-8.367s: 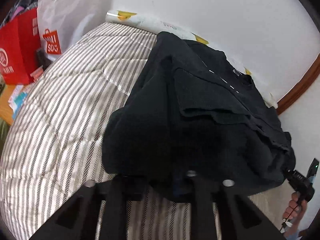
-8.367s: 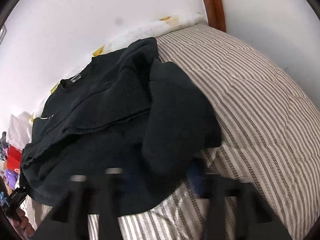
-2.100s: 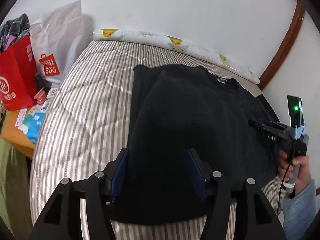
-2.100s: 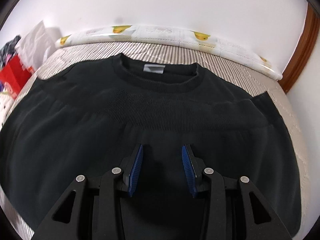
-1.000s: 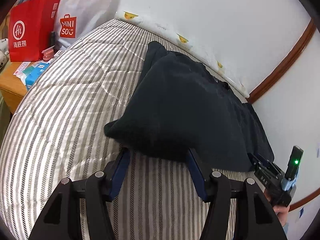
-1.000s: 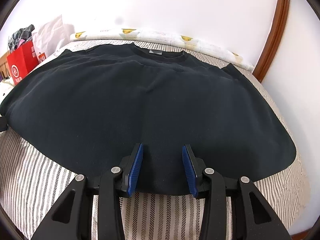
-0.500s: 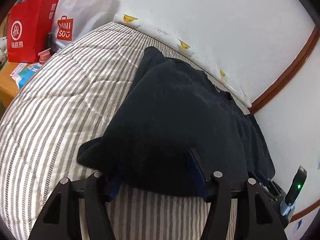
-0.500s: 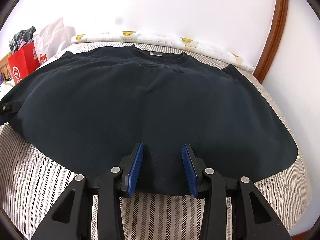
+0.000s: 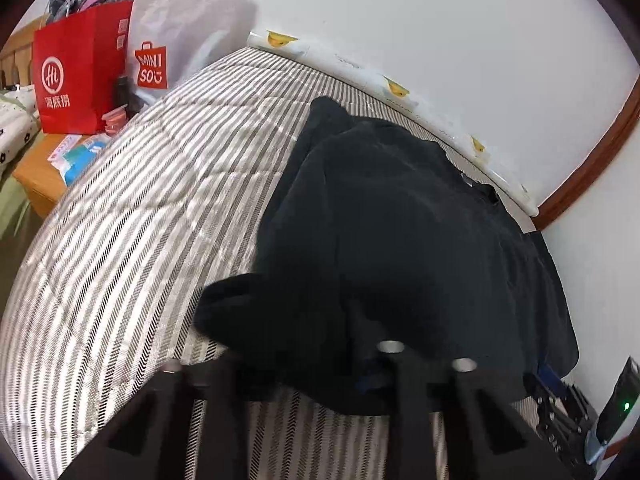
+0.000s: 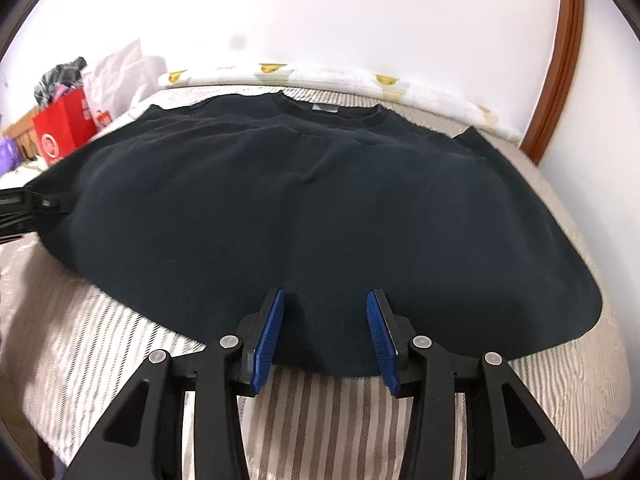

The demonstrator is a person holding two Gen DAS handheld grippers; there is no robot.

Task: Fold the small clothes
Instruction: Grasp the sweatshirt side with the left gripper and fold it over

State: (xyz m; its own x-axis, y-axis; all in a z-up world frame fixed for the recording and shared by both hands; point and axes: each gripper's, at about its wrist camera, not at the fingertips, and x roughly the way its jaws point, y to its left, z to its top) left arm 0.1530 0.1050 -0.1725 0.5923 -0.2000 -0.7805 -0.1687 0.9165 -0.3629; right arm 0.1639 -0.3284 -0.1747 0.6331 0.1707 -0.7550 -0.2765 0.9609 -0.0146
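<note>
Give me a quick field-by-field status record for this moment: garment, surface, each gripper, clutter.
garment: black sweater, spread front-up, collar toward the wall
surface: striped bed cover
left gripper: at the sweater's left hem corner, fingertips hidden under bunched, lifted fabric; closure unclear
right gripper: open, blue pads straddling the near hem, nothing held
clutter: red paper bag and white Miniso bag beside the bed on the left
fold state: not yet folded

Right hand-held gripper [image 10: 325,330] gapes; left hand-held gripper [image 9: 316,364] (fabric-covered) unreadable.
</note>
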